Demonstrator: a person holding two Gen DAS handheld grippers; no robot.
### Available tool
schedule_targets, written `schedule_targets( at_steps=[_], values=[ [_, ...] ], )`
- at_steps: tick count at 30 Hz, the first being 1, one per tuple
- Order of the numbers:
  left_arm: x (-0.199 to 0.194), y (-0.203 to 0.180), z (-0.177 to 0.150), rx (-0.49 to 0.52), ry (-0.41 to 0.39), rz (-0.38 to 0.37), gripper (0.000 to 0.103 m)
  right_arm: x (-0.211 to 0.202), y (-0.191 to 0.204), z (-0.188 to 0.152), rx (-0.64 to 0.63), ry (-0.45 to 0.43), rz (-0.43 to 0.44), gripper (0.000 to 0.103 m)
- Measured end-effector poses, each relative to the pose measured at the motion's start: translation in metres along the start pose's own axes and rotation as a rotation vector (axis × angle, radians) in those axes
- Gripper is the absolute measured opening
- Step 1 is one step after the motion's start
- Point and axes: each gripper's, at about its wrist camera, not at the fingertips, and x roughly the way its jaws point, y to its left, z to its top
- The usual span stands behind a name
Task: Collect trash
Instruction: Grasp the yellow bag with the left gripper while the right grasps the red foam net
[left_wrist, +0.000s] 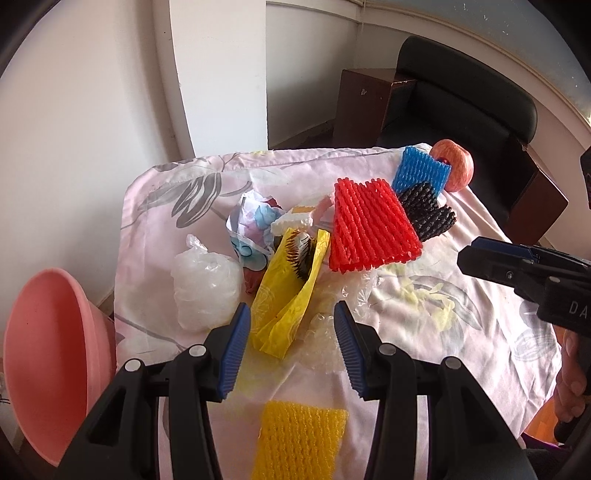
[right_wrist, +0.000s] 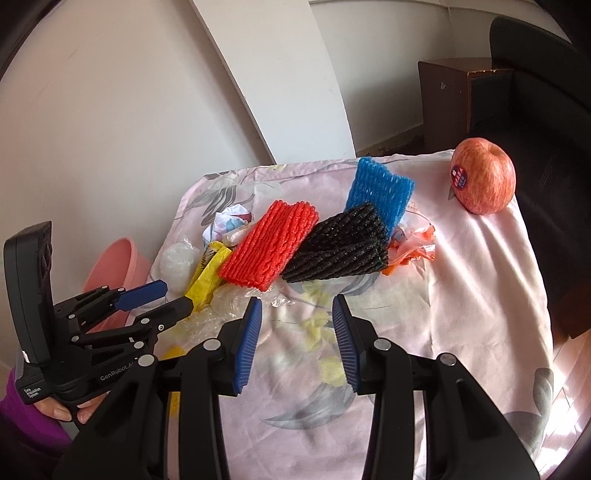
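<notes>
Trash sits piled on the cloth-covered surface (left_wrist: 461, 332), all of it light and soft. Left gripper (left_wrist: 291, 339) hangs over the near edge of the pile, fingers spread, nothing between them. Nearest to it lies a yellow foam net (left_wrist: 301, 439), below the fingers and apart from the heap; it looks squashy and springy, so a pinch across the flat middle should hold. Just ahead, between the fingers in the left wrist view, is a yellow plastic bag (left_wrist: 291, 291), crumpled, thin and slippery; a fold or bunched edge looks like the best place to grip. Clear crinkled film (left_wrist: 325, 343) lies beside it under the right finger, easy to miss and likely to slide. A white plastic bag (left_wrist: 205, 284) is bunched to the left, touching the pile.

Right gripper (right_wrist: 297, 332) is also spread and holds nothing, over bare cloth short of the heap.

Further in, crumpled printed paper (left_wrist: 251, 218) and small wrappers are tangled together, so 1 grab may drag neighbours along. A red foam net (left_wrist: 369, 225) overlaps a black foam net (left_wrist: 428, 210), and a blue foam net (left_wrist: 419, 173) leans behind them; all 3 are compressible, so lifting the red 1 first seems easiest. Orange wrapper scraps (right_wrist: 413, 247) sit beside the black net.

An apple (right_wrist: 484, 177) stands at the far corner, firm, heavy, able to roll, and probably not trash. A pink basin (left_wrist: 48, 362) sits off the left edge of the surface, the likely drop spot. A dark chair (left_wrist: 469, 88) stands beyond.
</notes>
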Motion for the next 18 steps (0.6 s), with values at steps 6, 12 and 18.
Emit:
schedule_targets(
  at_steps=[6, 12, 18],
  values=[
    [0.016, 0.004, -0.001, 0.010, 0.025, 0.000, 0.036, 0.004, 0.002, 0.006, 0.014, 0.009, 0.038, 0.041],
    [0.023, 0.005, -0.003, 0.008, 0.036, -0.009, 0.016, 0.011, 0.008, 0.009, 0.018, 0.031, 0.057, 0.041],
    [0.008, 0.008, -0.005, -0.006, 0.000, -0.045, 0.002, 0.015, 0.011, 0.014, 0.036, 0.030, 0.091, 0.041]
  ],
)
